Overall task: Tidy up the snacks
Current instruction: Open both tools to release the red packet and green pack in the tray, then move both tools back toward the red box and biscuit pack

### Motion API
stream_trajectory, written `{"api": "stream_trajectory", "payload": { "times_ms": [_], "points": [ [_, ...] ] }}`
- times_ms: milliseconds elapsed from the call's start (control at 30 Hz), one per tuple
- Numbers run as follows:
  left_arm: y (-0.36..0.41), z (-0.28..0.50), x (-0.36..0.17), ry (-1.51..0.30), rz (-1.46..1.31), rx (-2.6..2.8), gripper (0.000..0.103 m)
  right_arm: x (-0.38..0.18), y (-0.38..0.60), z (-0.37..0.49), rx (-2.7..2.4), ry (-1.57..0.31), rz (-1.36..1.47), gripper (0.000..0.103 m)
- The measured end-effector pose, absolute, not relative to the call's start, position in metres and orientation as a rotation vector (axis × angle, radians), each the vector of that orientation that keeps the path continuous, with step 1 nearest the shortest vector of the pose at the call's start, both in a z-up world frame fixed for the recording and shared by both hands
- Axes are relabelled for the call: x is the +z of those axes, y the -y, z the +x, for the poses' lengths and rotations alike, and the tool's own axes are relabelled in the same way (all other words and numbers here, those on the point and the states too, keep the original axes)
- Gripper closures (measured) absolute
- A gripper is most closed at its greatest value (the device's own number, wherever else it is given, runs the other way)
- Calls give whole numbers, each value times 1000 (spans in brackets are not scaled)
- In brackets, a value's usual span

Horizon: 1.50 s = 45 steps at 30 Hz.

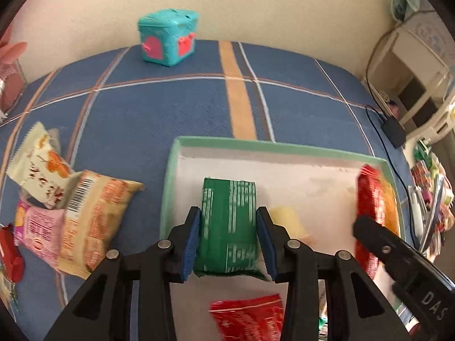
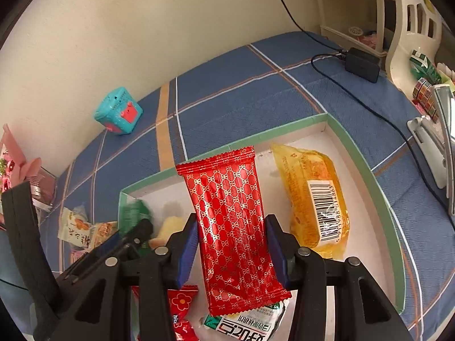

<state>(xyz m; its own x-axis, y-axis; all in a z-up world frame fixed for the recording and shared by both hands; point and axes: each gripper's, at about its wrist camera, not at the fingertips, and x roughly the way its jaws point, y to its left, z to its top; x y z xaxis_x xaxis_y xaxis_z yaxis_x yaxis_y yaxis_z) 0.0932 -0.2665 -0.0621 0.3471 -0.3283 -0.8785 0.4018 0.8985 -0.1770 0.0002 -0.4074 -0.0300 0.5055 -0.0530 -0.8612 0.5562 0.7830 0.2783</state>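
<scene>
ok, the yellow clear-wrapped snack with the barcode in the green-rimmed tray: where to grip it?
Grip the yellow clear-wrapped snack across its narrow width at mid-length, coming from above. It lies flat and elongated in the green-rimmed tray, its long sides look clear, and the crimped ends would likely slip.

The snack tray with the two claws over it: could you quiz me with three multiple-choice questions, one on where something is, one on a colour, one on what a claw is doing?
1. Where is the teal toy box?
A. in the tray
B. on the blue cloth by the wall
C. in a claw

2. What colour is the tray's rim?
A. green
B. black
C. pink

3. What is the right claw doing?
A. hanging empty
B. clamping the red patterned packet
C. holding a cable

Answers: 1 B, it stands on the checked cloth far behind the tray. 2 A, a pale green band edges the white inside. 3 B, both blue pads press on the packet's sides.
</scene>
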Motion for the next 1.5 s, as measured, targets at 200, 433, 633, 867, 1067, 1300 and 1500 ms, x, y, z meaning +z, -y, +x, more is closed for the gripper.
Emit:
{"api": "stream_trajectory", "payload": {
  "times_ms": [200,433,633,867,1067,1300,1500],
  "points": [
    [272,92,-57,-1148,84,-486,62,-37,410,2,-407,-1029,579,53],
    [255,93,-33,-1194,45,-416,46,-20,406,0,-437,-1042,545,45],
    [237,88,-8,-1182,29,-394,45,0,400,-7,-456,-1056,522,45],
    [224,83,0,-1181,45,-356,31,5,388,-15,-440,-1094,497,42],
    [206,81,1,-1159,67,-287,20,0,384,-22,-452,-1122,486,29],
    [191,76,1,-1155,75,-262,19,-7,379,-22,-439,-1150,478,17],
    [176,70,-1,-1157,52,-242,19,-10,371,-22,-427,-1162,471,8]
  ]
}}
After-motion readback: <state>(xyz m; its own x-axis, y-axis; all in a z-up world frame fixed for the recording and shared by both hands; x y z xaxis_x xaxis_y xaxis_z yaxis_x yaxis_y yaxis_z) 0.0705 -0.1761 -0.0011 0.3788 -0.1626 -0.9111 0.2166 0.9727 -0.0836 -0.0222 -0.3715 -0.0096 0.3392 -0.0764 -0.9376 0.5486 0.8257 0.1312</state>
